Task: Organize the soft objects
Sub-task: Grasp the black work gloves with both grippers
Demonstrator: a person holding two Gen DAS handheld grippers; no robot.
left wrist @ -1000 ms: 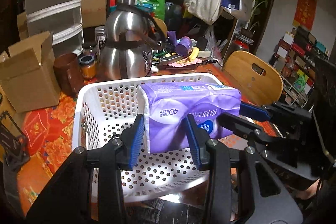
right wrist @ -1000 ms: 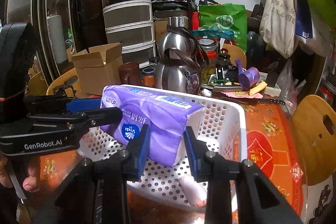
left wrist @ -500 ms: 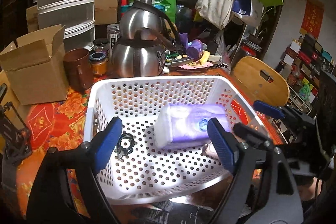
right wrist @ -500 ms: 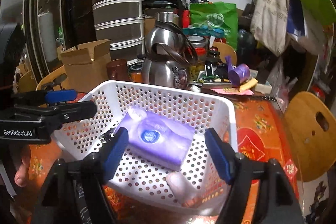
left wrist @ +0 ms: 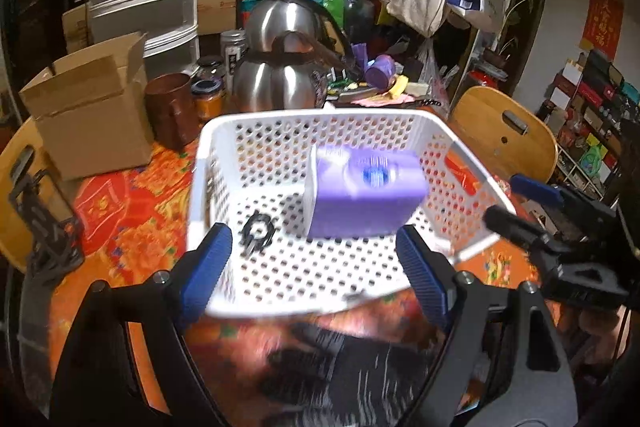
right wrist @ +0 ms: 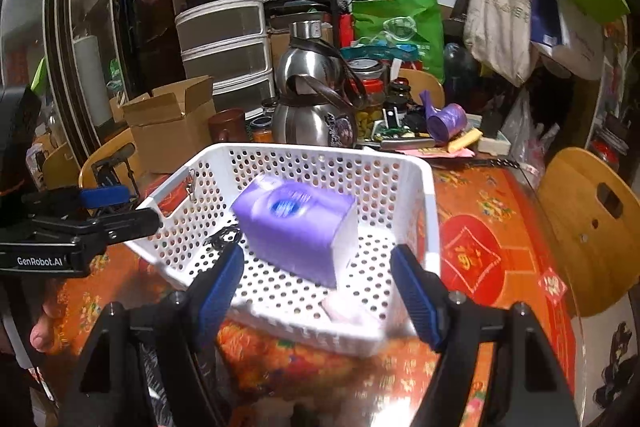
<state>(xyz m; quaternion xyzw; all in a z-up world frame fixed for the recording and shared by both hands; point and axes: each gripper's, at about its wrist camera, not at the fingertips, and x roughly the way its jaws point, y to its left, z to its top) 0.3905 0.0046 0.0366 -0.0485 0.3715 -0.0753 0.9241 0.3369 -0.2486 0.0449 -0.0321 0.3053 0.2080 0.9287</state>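
One purple tissue pack (left wrist: 362, 197) lies in the white perforated basket (left wrist: 320, 117) just ahead of your left gripper (left wrist: 316, 269) and right gripper (right wrist: 318, 285), clear of both. Beside it rest a black hair tie (left wrist: 258, 233) and a pale pink item (right wrist: 346, 309). Beyond stretch the orange floral tablecloth (right wrist: 492, 255), a steel kettle (left wrist: 280, 75) and a cardboard box (left wrist: 90, 111). Both grippers' jaws have just been opening; they stand wide and empty.

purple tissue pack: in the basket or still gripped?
In the basket. The purple tissue pack rests on the white basket floor; the left gripper and right gripper have just opened, nothing between them.
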